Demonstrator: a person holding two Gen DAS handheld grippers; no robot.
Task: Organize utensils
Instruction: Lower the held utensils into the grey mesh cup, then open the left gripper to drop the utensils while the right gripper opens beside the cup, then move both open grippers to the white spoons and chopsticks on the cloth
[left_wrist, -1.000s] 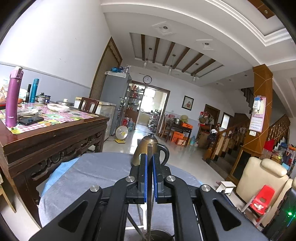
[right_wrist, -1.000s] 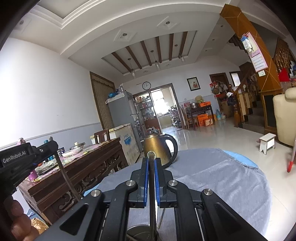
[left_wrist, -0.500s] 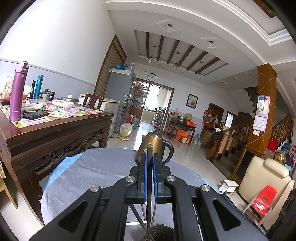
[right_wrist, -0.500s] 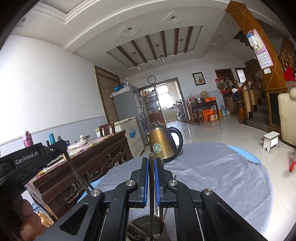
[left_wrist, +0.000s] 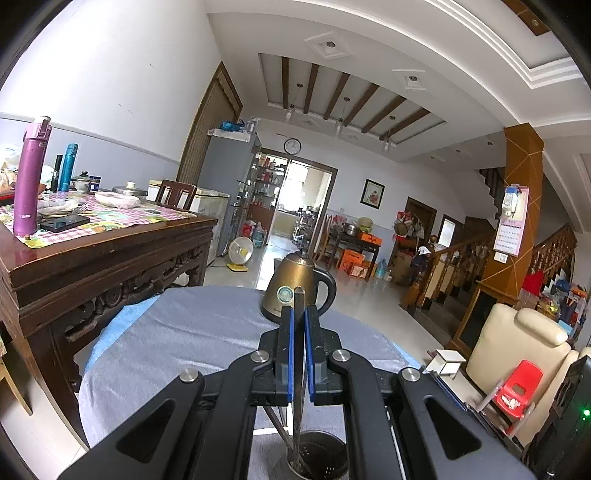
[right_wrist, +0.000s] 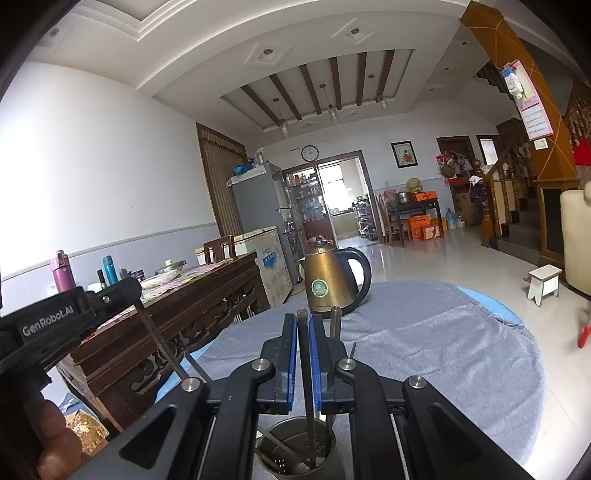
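Both utensils (left_wrist: 298, 354) (right_wrist: 305, 354) now lower into metal holder (right_wrist: 299, 448).

Our grippers (left_wrist: 299, 354) (right_wrist: 303, 354) are black with blue pads (right_wrist: 292, 360) and silver screws (right_wrist: 257, 365); white "GenRobot.AI" lettering (right_wrist: 48, 320) marks the left one's side.

The right gripper (right_wrist: 303, 325) pinches an upright utensil (right_wrist: 306, 369) whose lower end stands in a metal holder (right_wrist: 295, 452) on the grey cloth (right_wrist: 443, 350). At left, the left gripper (right_wrist: 122, 291) holds another slanted utensil (right_wrist: 159, 343). A brass kettle (right_wrist: 328, 280) stands beyond.
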